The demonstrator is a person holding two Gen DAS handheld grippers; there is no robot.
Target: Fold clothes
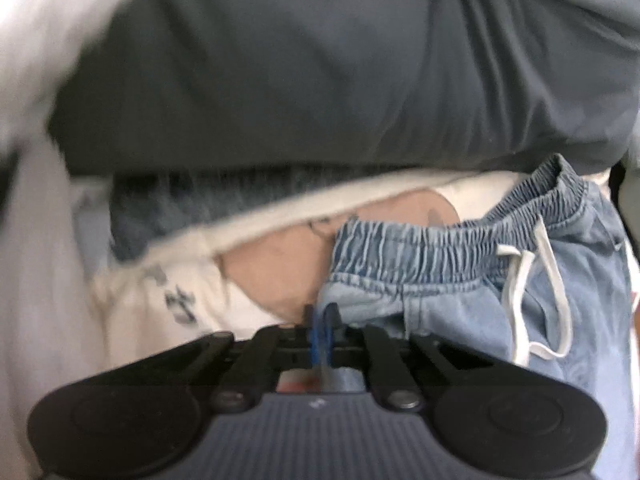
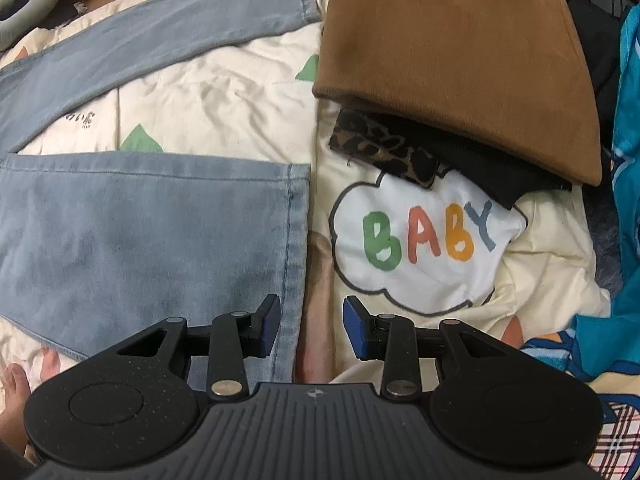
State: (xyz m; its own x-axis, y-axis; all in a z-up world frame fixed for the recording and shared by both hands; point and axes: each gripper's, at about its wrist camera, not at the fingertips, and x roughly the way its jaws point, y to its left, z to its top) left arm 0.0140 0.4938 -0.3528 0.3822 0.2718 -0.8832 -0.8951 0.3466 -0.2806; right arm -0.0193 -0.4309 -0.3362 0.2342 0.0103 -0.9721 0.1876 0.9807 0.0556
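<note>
On the quilt [image 2: 224, 80], jeans [image 2: 152, 232] between claws.

Left wrist view dim and motion-blurred, right wrist view sharp, evenly lit, soft shadows, fisheye bending at edges

I count one pair of light denim trousers [image 2: 132, 216], two legs spread; one white drawstring [image 1: 536, 300] at its waistband. One folded brown garment [image 2: 460, 60], one black piece [image 2: 492, 172] and one leopard-print piece [image 2: 384, 148] under it. One printed cream bedsheet [image 2: 224, 80]. Two of my grippers: left [image 1: 322, 320], right [image 2: 310, 320].
</note>
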